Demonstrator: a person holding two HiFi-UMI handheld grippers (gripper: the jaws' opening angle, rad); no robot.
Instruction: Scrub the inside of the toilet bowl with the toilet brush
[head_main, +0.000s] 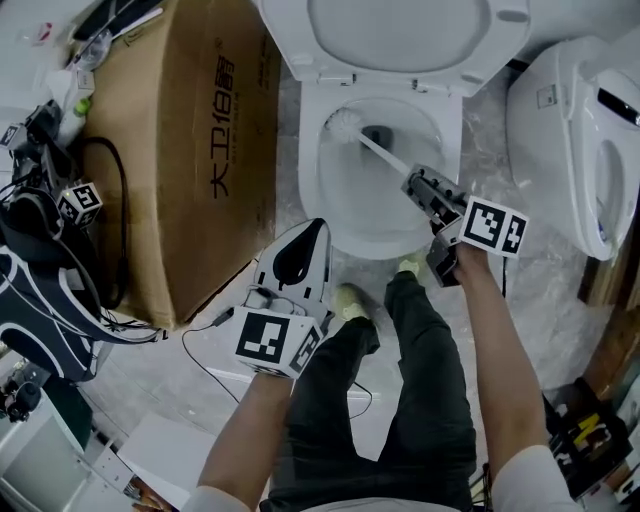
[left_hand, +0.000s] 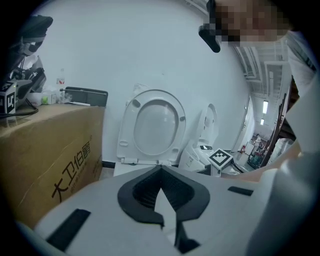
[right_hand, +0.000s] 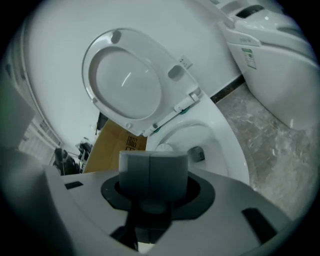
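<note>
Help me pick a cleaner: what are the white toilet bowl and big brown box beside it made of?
White toilet bowl: probably glazed ceramic, smooth and glossy. Big brown box: matte cardboard, seemingly, with folded edges and printed characters.

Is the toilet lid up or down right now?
Up. The lid stands raised behind the bowl, leaving it open, with the head of the toilet brush down inside.

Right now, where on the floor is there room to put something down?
The bare marble floor between the toilet and the second toilet on the right is free. Left is crowded: the cardboard box, then a cable in front of it. The toilet holds the toilet brush.
</note>
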